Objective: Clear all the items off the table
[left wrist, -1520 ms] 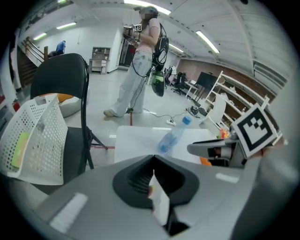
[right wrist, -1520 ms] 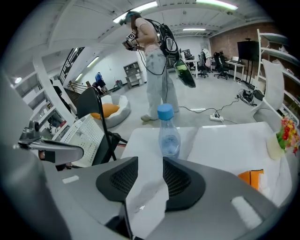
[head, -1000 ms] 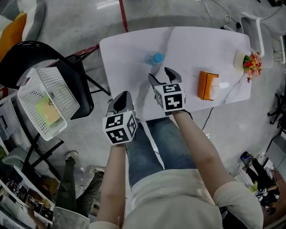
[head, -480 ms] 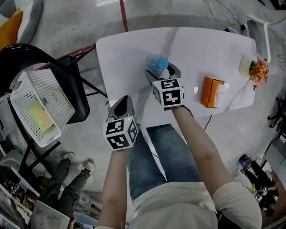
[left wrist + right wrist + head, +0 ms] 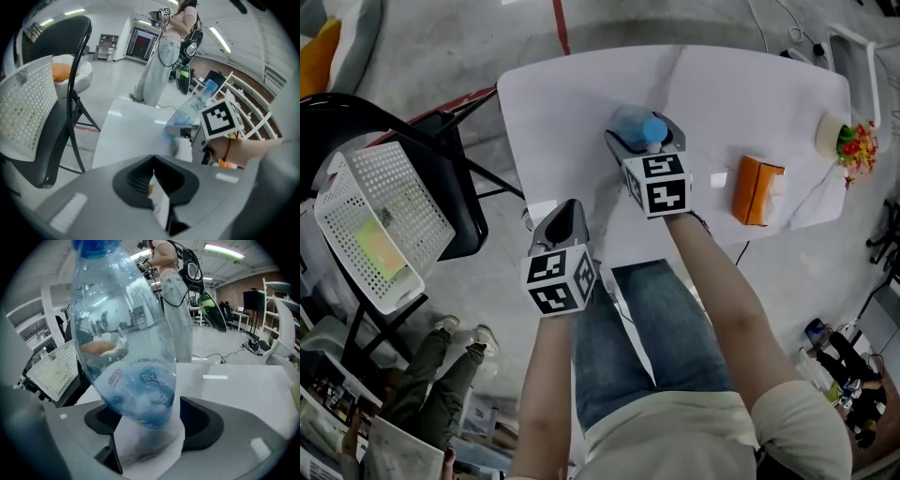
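Observation:
A clear water bottle with a blue cap stands on the white table. My right gripper reaches it from the near side. Its jaws have just been opening, and they now stand open on either side of the bottle's lower body. In the right gripper view the bottle fills the frame, upright between the jaws of my right gripper. My left gripper is shut at the table's near left edge, with nothing seen in it. The left gripper view shows my left gripper and the bottle ahead to the right.
An orange tissue box lies to the right of the bottle, with a small white piece beside it. A flower pot stands at the table's right end. A white perforated basket rests on a black chair on the left.
Both grippers have come lower. My right gripper went forward across the table until its jaws, wider than before, stood around the bottle. My left gripper stayed shut by the table edge.

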